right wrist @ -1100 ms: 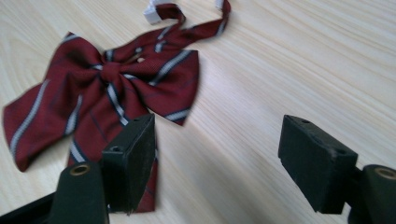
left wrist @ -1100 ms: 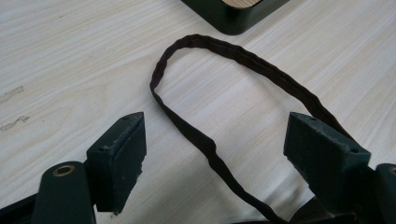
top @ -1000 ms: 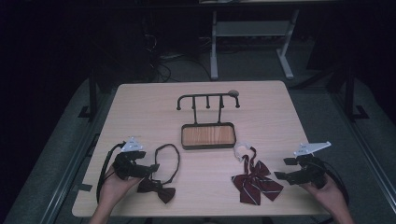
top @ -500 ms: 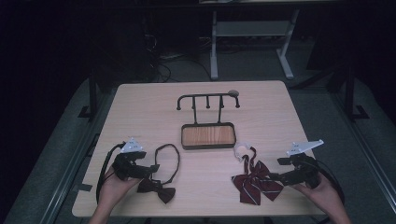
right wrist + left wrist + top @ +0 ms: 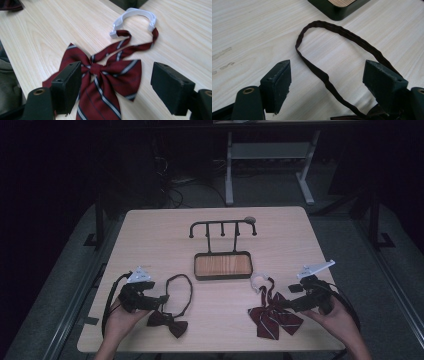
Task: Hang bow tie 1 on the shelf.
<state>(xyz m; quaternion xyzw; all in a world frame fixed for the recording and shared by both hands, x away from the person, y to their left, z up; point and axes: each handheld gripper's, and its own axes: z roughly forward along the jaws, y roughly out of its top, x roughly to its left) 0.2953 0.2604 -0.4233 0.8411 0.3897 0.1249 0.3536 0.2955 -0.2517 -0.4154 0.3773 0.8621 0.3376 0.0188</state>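
trouble looked most likely at the pick itself. the left gripper (image 5: pixel 159 298) sat at about seven o'clock on the table (image 5: pixel 150 240), its jaws wide apart and holding nothing, pointing toward three o'clock at the dark bow tie (image 5: pixel 167 322). in the left gripper view the jaws straddled the bow tie's neck strap (image 5: pixel 322 72), a thin loop lying flat on the wood with its far bend near the corner of the tray (image 5: pixel 339 10). a strap that thin and flat could slip out from between the pads as they closed, or the pads could scrape the table and catch only an edge of it.

the right gripper (image 5: pixel 286 303) lay at about five o'clock, jaws equally spread and empty, aimed toward nine o'clock at the striped ribbon tie (image 5: pixel 272 315). in the right gripper view its knot (image 5: pixel 96 68) sat between the jaws, closer to the left one, with the white elastic band (image 5: pixel 135 15) curling away at twelve o'clock — closing off-centre would probably pinch one wing of the bow, and the rest would hang and twist.

the hook rack (image 5: pixel 222 226) stood behind the tray at the table's centre, well apart from both ties. if hanging was the aim — my guess — a loop gripped by one side might collapse shut and miss its peg, and a dragged tie could snag the tray rim.
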